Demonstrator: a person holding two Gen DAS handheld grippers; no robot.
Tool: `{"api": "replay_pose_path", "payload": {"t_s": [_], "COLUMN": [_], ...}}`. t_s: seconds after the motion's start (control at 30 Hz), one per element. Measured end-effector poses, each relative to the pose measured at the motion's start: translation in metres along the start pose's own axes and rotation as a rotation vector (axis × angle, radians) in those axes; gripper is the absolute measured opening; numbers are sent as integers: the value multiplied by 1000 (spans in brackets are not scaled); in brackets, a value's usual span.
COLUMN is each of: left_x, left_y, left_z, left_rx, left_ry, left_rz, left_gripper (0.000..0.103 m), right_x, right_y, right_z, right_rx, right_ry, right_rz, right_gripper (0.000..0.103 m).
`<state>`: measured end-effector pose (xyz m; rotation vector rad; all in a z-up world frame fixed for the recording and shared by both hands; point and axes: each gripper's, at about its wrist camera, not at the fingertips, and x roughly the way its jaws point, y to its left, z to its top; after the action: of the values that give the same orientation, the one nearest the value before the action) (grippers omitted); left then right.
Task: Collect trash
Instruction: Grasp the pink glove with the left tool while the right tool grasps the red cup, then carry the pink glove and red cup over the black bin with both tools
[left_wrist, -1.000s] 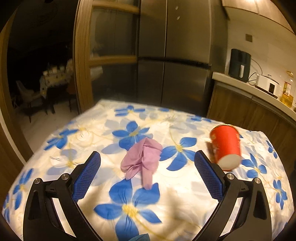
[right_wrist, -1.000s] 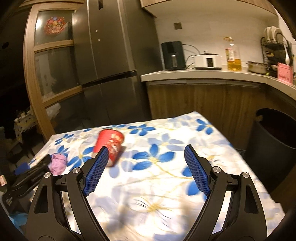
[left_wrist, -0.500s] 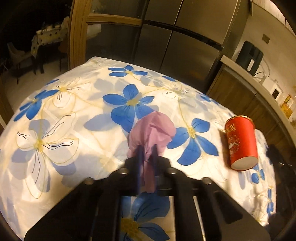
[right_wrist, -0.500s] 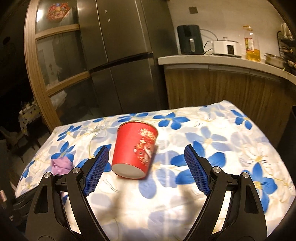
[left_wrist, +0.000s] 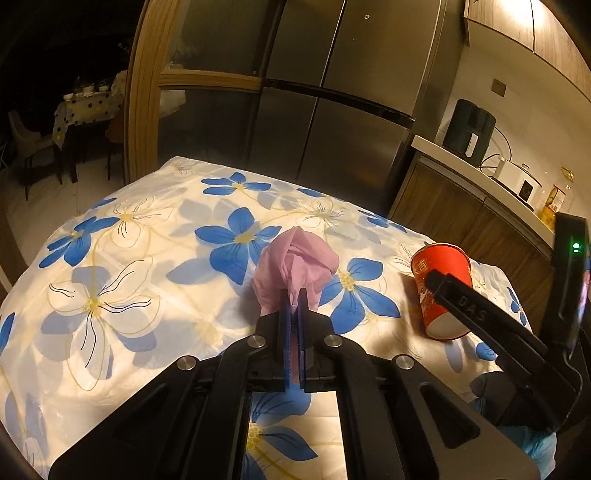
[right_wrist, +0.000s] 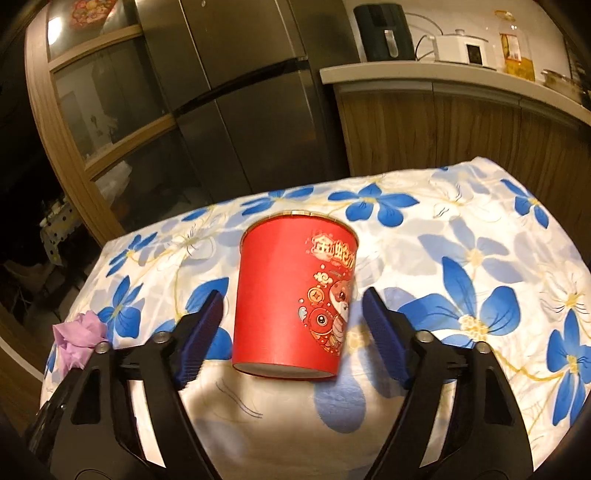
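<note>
Two pieces of trash lie on the counter (left_wrist: 110, 266), which is draped in a smooth white cloth printed with blue and outline flowers: one crumpled purple wrapper (left_wrist: 295, 264) and one red paper cup (right_wrist: 295, 302). Two tongs work over them, one to each.

The left tongs (left_wrist: 291, 306) are pressed together, their blue ribbed pads pinching the near edge of the purple wrapper, a thin, soft, wrinkled sheet bunched into a loose ball that sits on a blue flower near the middle of the cloth. The right tongs (right_wrist: 291, 325) straddle the red paper cup with their jaws closing; a gap shows between each blue pad and the cup wall, so the pads are not yet pressing. The cup lies on its side, a tapered cylinder with its narrow base toward the camera, its wide gold-trimmed rim away, and a gold and cartoon print on its side.

Only the left view shows the pinch on the wrapper, along with the cup to the right partly behind the black finger of the right tongs and a green light on their body. Only the right view shows the cup's print and the gaps at both pads; there the wrapper is a small purple lump at the far left edge of the cloth. Both views share one steel fridge (left_wrist: 351, 110) behind the counter.
</note>
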<state>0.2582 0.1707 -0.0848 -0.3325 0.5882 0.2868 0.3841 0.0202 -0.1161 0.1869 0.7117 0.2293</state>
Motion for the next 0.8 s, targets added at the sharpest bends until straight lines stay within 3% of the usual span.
{"api": "replay_pose_path", "payload": {"t_s": [0.33,0.53,0.8], "left_x": [-5,-17,-41], "left_y": [-4,-22,-75], "left_z": [0,-3,-15], "left_rx": [24,69,139], "left_ry": [-10,-22,-45], "left_rz": [16,21,-46], "left_gripper": [2,1,1], "right_x": [-24,-65,-134], "right_y": [-6,-28,-71], "right_z": [-2,-9,-19], "right_rx": [-21,-13,-5], "right_ry": [-39,-84,-166], "right_rz": [14,17,-42], "right_gripper": [57,57,57]}}
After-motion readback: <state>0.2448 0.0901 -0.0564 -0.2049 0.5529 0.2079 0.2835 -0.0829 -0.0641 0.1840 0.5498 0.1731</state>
